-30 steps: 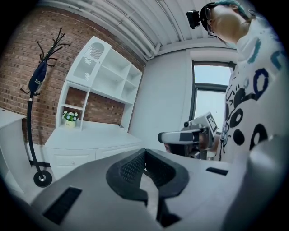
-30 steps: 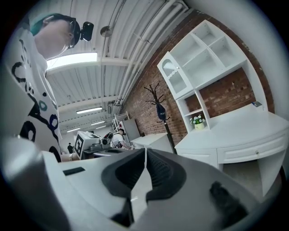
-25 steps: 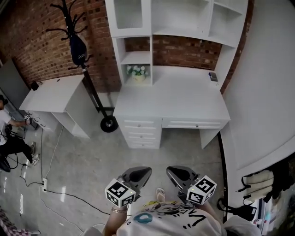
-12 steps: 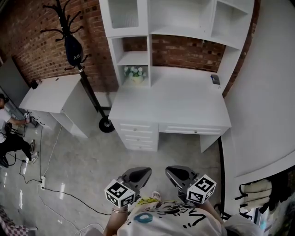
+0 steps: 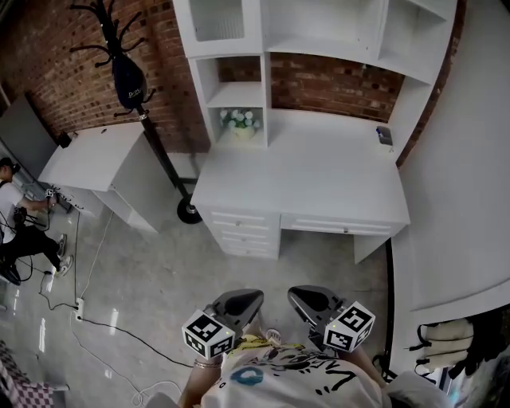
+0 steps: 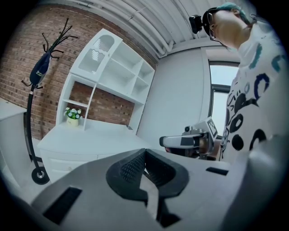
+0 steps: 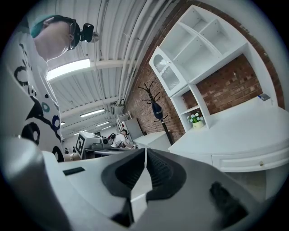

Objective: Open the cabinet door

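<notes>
White desk (image 5: 303,179), flower pot (image 5: 241,125) rear left, dark object (image 5: 385,135) rear right

Smooth matt white desk (image 5: 303,179), rough red brick wall (image 5: 72,80) behind it, glossy grey concrete floor (image 5: 143,295) before it, black metal coat stand (image 5: 163,159) left of it, dull translucent-paned cabinet door (image 5: 217,17) above, matt grey plastic left gripper (image 6: 144,155), black ridged pads (image 6: 126,169).

White T-shirt (image 5: 296,386) with dark print
</notes>
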### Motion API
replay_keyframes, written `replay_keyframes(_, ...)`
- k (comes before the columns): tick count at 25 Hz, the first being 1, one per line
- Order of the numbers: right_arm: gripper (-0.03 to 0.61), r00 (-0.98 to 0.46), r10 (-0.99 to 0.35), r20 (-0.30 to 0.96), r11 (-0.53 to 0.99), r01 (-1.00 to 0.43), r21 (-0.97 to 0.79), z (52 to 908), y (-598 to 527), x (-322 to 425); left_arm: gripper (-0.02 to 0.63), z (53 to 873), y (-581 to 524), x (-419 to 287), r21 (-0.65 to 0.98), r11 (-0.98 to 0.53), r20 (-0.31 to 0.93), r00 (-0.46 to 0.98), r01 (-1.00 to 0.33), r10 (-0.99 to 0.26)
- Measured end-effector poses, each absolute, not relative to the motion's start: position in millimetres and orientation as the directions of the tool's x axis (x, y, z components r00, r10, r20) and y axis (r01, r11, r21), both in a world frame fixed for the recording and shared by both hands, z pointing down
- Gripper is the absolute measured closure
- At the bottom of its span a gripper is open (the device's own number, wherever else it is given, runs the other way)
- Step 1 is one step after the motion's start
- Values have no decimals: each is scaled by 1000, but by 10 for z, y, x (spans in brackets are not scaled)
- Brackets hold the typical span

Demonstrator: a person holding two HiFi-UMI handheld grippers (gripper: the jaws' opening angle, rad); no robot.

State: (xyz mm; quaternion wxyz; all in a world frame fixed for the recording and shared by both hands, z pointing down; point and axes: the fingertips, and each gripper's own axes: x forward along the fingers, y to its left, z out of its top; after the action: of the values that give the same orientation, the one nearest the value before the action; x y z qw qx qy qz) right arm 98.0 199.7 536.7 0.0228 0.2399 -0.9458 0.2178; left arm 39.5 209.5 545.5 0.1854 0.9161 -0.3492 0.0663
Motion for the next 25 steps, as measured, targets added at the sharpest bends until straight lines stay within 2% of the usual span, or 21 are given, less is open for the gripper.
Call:
replay_keyframes(13, 549, -874, -460, 157, 788, -483, -382, 5322, 1142, 625, 598, 5369, 1200, 84, 272, -719, 233, 769, -639, -595)
replay_keyframes(25, 549, -848, -506, 159, 765, -526, -373, 5257, 318, 19, 598, 5371, 370, -503, 251, -760, 255, 799, -599, -545)
